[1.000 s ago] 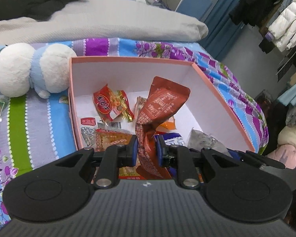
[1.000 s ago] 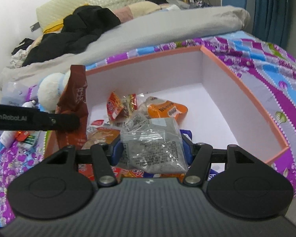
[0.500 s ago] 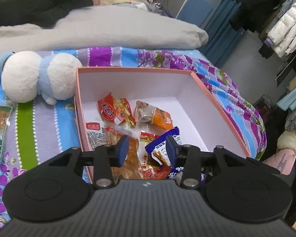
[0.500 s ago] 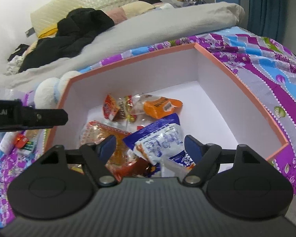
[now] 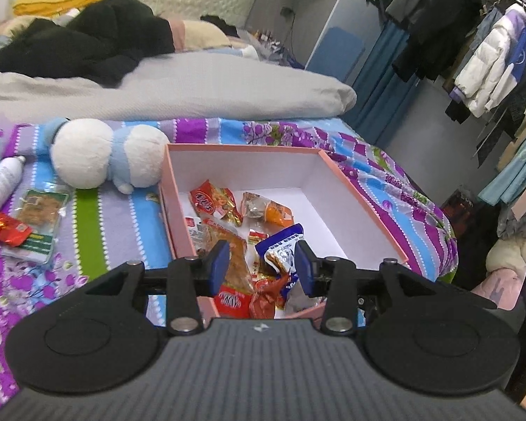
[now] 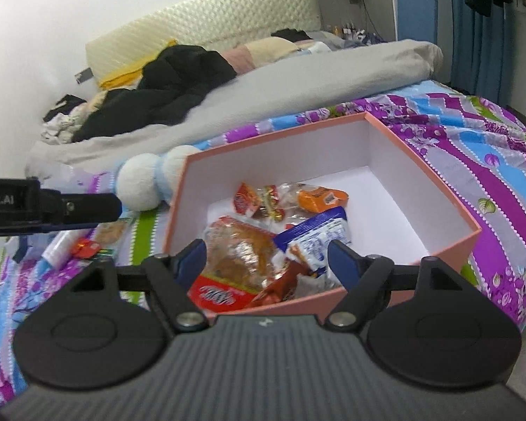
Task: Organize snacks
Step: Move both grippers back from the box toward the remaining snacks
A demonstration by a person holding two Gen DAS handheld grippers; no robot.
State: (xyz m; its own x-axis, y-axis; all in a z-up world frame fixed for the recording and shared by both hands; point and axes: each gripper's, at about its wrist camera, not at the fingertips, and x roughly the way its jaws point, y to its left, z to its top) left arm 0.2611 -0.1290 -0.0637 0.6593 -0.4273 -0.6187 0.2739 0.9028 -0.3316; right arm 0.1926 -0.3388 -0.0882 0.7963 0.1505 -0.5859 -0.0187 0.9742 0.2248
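Currently both the left gripper (image 5: 262,268) and right gripper (image 6: 266,261) hang open and empty above the pink box (image 5: 364,207), so loose snacks (image 5: 35,219) on the bedspread (image 5: 98,231) can be fetched next.

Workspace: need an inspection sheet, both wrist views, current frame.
Surface: bed with patterned sheet.
Job's things: pink box holds mixed snack packets, blue-white packet on top; green packet and red packet lie outside on the sheet.
Clutter: plush toy, white bottle, grey duvet.
Grippers: left gripper and right gripper open, empty, above the box.
Cables: nothing seen.
Surroundings: clothes rack, headboard.
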